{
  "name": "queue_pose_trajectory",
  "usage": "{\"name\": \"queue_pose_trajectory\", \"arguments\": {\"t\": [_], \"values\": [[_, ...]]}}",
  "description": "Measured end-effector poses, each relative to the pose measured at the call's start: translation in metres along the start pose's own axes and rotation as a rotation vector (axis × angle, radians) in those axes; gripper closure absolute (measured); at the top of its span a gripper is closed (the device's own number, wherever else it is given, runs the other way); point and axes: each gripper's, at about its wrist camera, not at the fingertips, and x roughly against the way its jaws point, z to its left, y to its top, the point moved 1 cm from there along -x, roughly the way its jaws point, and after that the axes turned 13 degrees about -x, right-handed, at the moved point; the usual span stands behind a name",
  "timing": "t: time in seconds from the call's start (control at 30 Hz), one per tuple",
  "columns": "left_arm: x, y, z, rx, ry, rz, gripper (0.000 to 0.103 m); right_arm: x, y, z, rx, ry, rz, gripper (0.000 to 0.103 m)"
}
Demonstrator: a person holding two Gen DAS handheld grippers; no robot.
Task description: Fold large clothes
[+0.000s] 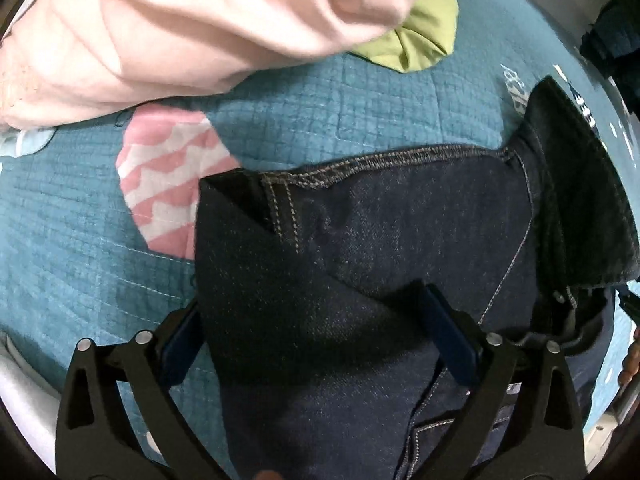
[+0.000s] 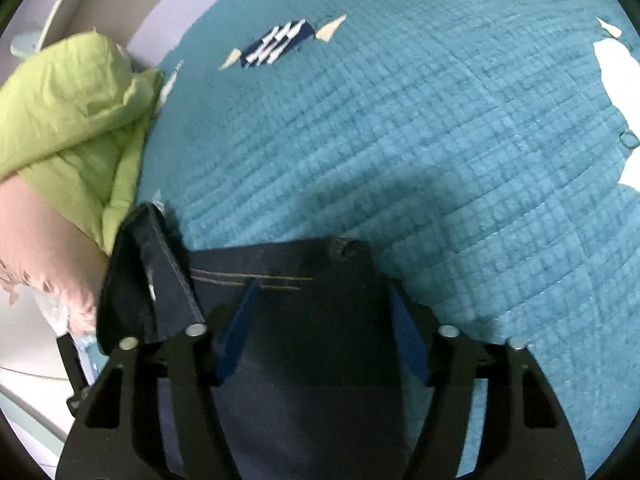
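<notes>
Spread wide, left gripper — fingers straddling a folded flap of the dark jeans, fabric bunched between them but not visibly pinched. Same with the right gripper: parted, denim filling the gap, touching or just above cannot be told. Jeans lying on the teal quilt of the bed, low and centre in both views, already doubled over with a hem edge up top — partly folded by the look of it, likely another fold and smoothing left. Pink garment and green garment heaped at upper left, seemingly unfolded.
</notes>
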Motion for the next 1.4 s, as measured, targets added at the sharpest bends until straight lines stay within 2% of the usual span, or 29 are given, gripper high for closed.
{"name": "queue_pose_trajectory", "arguments": {"t": [0.03,0.07,0.13,0.2,0.27,0.33,0.37,0.47,0.67,0.87,1.03,1.13,1.23,1.4], "values": [[0.001,0.0,0.0,0.012,-0.002,-0.011,0.007,0.0,-0.001,0.0,0.015,-0.014,-0.008,0.072],[0.001,0.001,-0.001,0.024,0.006,-0.018,0.016,0.001,-0.001,-0.001,0.024,-0.035,-0.02,0.078],[0.005,-0.001,0.001,0.024,0.016,-0.028,0.026,0.002,-0.001,-0.004,0.03,-0.015,-0.021,0.09],[0.009,-0.001,0.002,0.011,0.019,-0.026,0.038,0.01,-0.003,-0.006,0.047,0.022,-0.037,0.093],[0.015,-0.003,0.005,0.001,0.02,-0.028,0.068,0.019,-0.005,-0.004,0.064,0.053,-0.061,0.093],[0.022,-0.005,0.011,0.005,0.017,-0.039,0.082,0.03,-0.008,0.0,0.076,0.085,-0.082,0.094],[0.026,-0.006,0.014,0.009,0.009,-0.051,0.085,0.036,-0.009,0.0,0.074,0.106,-0.089,0.094],[0.046,-0.019,0.021,-0.004,-0.006,-0.125,0.091,0.052,-0.015,0.005,0.069,0.158,-0.109,0.094],[0.101,-0.045,0.015,-0.026,-0.053,-0.264,0.093,0.092,-0.039,0.021,0.118,0.253,-0.139,0.094],[0.163,-0.095,0.007,-0.046,-0.092,-0.411,0.093,0.143,-0.079,0.03,0.187,0.313,-0.154,0.094],[0.208,-0.158,0.001,-0.023,-0.131,-0.507,0.093,0.194,-0.124,0.021,0.252,0.342,-0.15,0.095],[0.218,-0.195,-0.01,-0.012,-0.157,-0.525,0.093,0.226,-0.156,0.006,0.279,0.338,-0.144,0.095],[0.227,-0.25,-0.008,0.021,-0.189,-0.533,0.092,0.248,-0.189,-0.019,0.303,0.303,-0.122,0.095],[0.215,-0.327,-0.012,0.028,-0.207,-0.473,0.088,0.261,-0.228,-0.075,0.272,0.221,-0.058,0.094]]}}
